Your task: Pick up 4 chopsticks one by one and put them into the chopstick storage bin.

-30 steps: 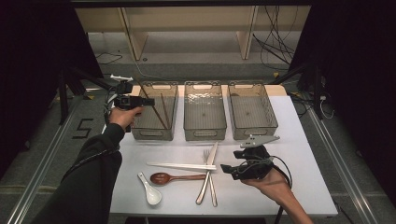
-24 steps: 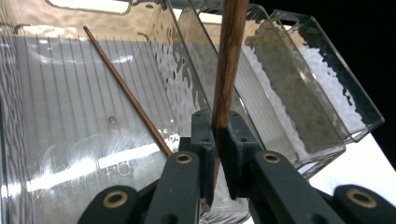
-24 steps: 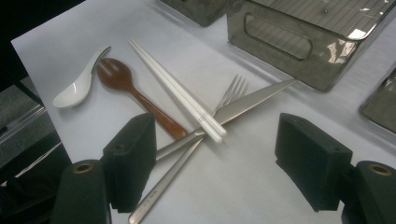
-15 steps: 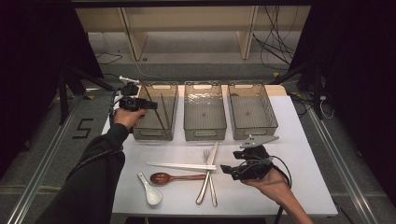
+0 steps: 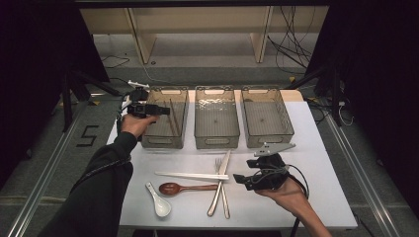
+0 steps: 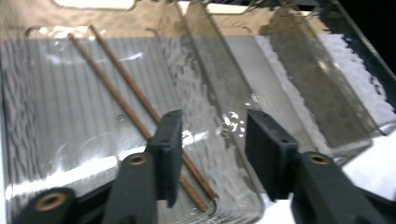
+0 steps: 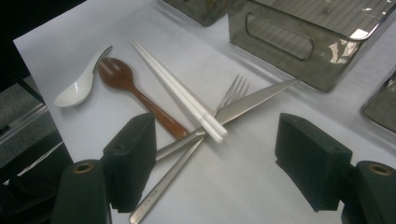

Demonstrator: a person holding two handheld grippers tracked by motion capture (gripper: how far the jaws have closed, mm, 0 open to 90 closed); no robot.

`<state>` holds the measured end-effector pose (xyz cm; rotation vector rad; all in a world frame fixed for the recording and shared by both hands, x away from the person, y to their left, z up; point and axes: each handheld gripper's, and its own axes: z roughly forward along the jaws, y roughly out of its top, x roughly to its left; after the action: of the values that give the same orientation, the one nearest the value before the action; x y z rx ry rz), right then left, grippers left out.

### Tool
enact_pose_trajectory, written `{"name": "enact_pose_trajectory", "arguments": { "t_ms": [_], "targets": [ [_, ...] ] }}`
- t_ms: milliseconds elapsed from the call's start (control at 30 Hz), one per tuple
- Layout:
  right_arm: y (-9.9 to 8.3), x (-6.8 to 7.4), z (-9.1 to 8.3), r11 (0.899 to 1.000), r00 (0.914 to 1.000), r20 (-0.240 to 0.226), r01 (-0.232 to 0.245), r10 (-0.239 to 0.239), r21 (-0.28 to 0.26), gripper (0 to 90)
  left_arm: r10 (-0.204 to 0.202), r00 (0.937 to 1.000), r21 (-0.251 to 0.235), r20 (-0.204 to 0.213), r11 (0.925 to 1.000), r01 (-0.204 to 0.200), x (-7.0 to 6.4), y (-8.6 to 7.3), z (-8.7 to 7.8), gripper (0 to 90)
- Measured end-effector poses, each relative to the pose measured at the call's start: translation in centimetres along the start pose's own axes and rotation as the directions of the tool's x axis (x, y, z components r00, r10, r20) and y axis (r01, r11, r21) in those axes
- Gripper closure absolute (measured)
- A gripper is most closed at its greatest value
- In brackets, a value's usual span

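Observation:
My left gripper (image 5: 165, 111) hovers open over the left clear bin (image 5: 163, 141), with nothing between its jaws. Two brown chopsticks (image 6: 116, 93) lie inside that bin, below and left of the left gripper (image 6: 212, 140). At the table's front right, my right gripper (image 5: 243, 179) rests low and open, pointing left at the loose cutlery. Ahead of the right gripper (image 7: 217, 154) a knife (image 7: 252, 100) and fork (image 7: 233, 91) cross under white chopsticks (image 7: 173, 86). A brown spoon (image 7: 126, 79) and a white spoon (image 7: 81, 81) lie beyond.
Three clear bins stand in a row at the back; the middle bin (image 5: 216, 141) and right bin (image 5: 269, 139) hold nothing I can make out. The table's front edge (image 5: 237, 227) runs just below the cutlery. A sleeve (image 5: 99, 187) reaches across the left side.
The left hand and gripper have shifted slightly right and farther over the left bin. The right gripper and the cutlery have stayed put.

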<state>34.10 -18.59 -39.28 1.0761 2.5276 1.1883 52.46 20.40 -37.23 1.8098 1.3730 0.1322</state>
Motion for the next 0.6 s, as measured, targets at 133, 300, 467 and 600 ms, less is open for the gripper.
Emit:
{"name": "enact_pose_trajectory", "arguments": {
  "t_ms": [133, 300, 467, 600],
  "targets": [
    [0.0, 0.0, 0.0, 1.0, 1.0, 0.001, 0.001, -0.001, -0.001, 30.4, 0.079, 0.9955, 0.02, 0.053, 0.9966, -0.08, -1.6, -0.8, -0.9, 42.6],
    [0.0, 0.0, 0.0, 1.0, 1.0, 0.005, 0.003, -0.003, -0.003, 30.3, 0.129, 0.986, -0.026, 0.106, 0.9916, -0.127, -2.9, -2.2, -2.6, 36.1],
    [0.1, 0.1, 0.1, 1.0, 1.0, 0.007, 0.003, -0.003, 0.0, 30.3, 0.215, 0.9669, -0.039, 0.138, 0.9766, -0.211, -4.5, -4.1, -3.7, 31.6],
    [0.1, 0.1, 0.1, 1.0, 1.0, 0.009, 0.003, -0.003, -0.003, 30.3, 0.3, 0.9457, -0.003, 0.125, 0.9534, -0.302, -5.5, -5.0, -3.6, 30.0]
  ]
}}
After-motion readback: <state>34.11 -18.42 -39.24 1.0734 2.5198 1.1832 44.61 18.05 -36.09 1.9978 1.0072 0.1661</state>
